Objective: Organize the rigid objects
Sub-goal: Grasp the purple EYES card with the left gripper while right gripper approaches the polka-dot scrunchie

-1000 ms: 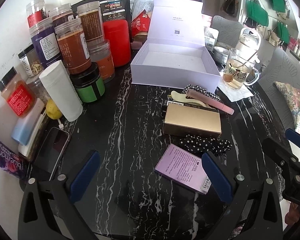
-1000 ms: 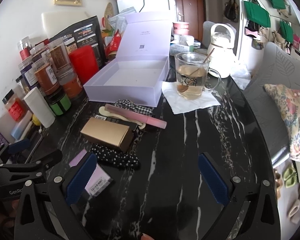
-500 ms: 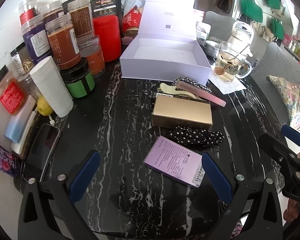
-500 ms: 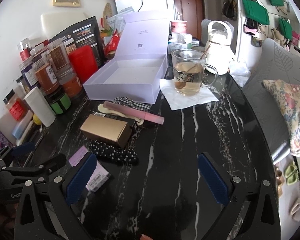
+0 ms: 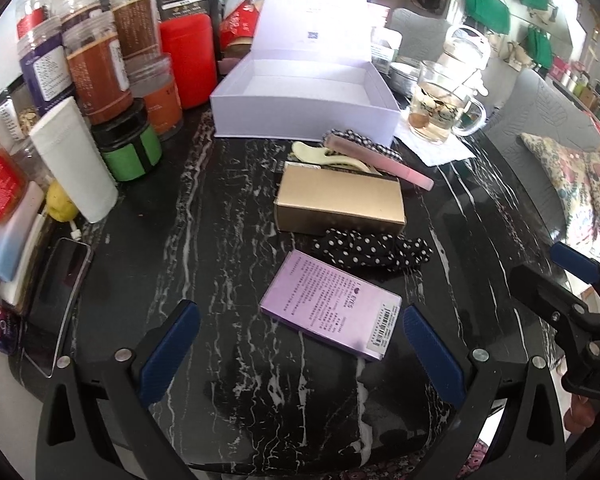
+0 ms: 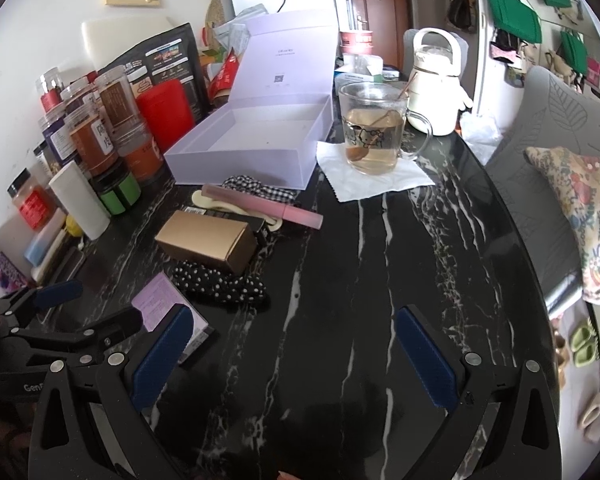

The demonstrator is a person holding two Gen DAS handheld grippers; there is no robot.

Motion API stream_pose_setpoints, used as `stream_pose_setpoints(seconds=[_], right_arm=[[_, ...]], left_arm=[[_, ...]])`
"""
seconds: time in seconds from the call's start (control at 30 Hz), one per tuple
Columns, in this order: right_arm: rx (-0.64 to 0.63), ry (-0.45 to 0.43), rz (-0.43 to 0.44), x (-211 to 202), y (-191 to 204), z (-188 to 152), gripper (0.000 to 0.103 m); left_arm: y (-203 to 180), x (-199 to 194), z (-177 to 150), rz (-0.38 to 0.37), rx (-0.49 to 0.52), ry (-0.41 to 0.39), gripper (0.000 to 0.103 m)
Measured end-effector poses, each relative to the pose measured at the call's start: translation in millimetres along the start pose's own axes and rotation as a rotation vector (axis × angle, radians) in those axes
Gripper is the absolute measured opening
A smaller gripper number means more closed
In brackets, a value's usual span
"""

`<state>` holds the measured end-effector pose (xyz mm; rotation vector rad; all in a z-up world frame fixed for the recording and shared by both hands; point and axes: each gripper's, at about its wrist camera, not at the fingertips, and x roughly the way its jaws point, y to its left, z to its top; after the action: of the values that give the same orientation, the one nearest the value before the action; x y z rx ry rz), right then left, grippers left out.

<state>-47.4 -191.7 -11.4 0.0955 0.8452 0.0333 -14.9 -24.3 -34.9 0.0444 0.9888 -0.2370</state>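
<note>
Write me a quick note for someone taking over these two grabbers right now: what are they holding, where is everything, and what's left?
Left gripper: open, empty, above the table, with the purple box just ahead of its fingers.
Right gripper: open, empty, over bare table.
Lavender box: lid up, nothing inside.
On the table in front of it: gold box, pink tube lying across a cream tool, purple box nearest you. Two fabric scrunchies lie among them.
Done: nothing packed yet.
Left: probably move the rigid items into the lavender box; the purple box looks the easiest first.
</note>
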Motion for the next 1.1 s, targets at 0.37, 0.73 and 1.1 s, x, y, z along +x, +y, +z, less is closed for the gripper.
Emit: stream_pose_setpoints(seconds=[0.37, 0.73, 1.1], right_arm=[[0.008, 0.051, 0.024, 16.8, -1.1, -3.3, 0.103], [0.017, 0.069, 0.016, 24.2, -5.8, -0.3, 0.103], [0.025, 0.082, 0.007, 28.7, -9.5, -2.5, 0.103]], left_arm=[[4.3, 24.6, 3.8, -0.149, 0.076, 0.073, 0.103], [-5.8, 53.9, 9.1, -0.231, 0.161, 0.131, 0.103], [-22.4, 69.8, 4.1, -0.101, 0.262, 0.111, 0.103]])
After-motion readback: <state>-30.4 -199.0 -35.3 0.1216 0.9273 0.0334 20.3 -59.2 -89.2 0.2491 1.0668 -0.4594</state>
